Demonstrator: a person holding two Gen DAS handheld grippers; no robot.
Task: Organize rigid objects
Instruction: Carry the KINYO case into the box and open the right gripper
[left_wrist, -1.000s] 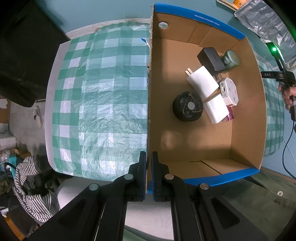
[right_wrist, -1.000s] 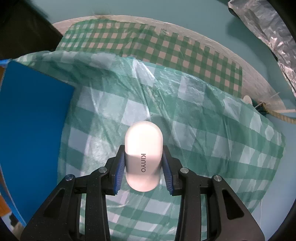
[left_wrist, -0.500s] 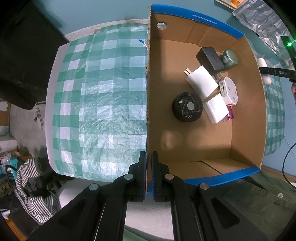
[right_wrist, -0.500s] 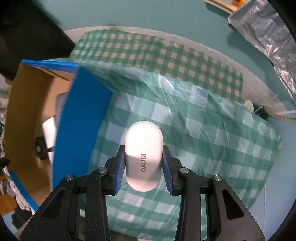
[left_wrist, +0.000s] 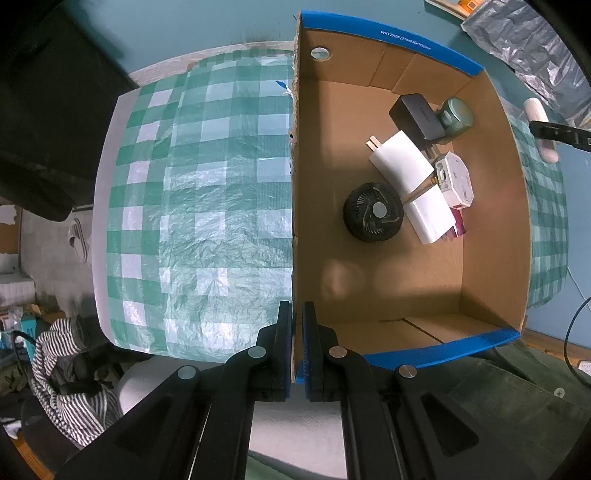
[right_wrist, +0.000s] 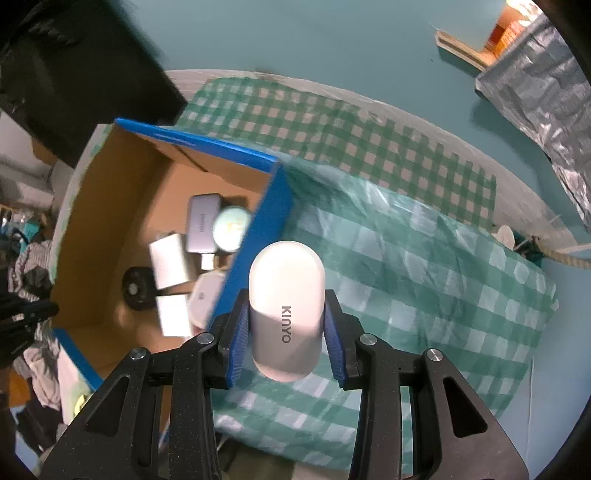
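Right gripper (right_wrist: 285, 334) pinching white KINYO capsule (right_wrist: 286, 310), long axis pointing away; open cardboard box (right_wrist: 255, 236) just left. Left gripper (left_wrist: 297, 349) clamped on box's near wall.

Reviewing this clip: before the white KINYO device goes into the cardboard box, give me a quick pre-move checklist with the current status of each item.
1. Right tongs shut on the white KINYO device: ok.
2. Left tongs clamp the cardboard box wall, steadying it: ok.
3. Device already over the box opening: not ok; it is outside the blue wall, over the checkered cloth.
4. Bare box floor available nearer the left tongs: ok.
5. Items inside, the black fan and white charger, lie clear of that floor: ok.
6. Grip firmness: cannot tell.
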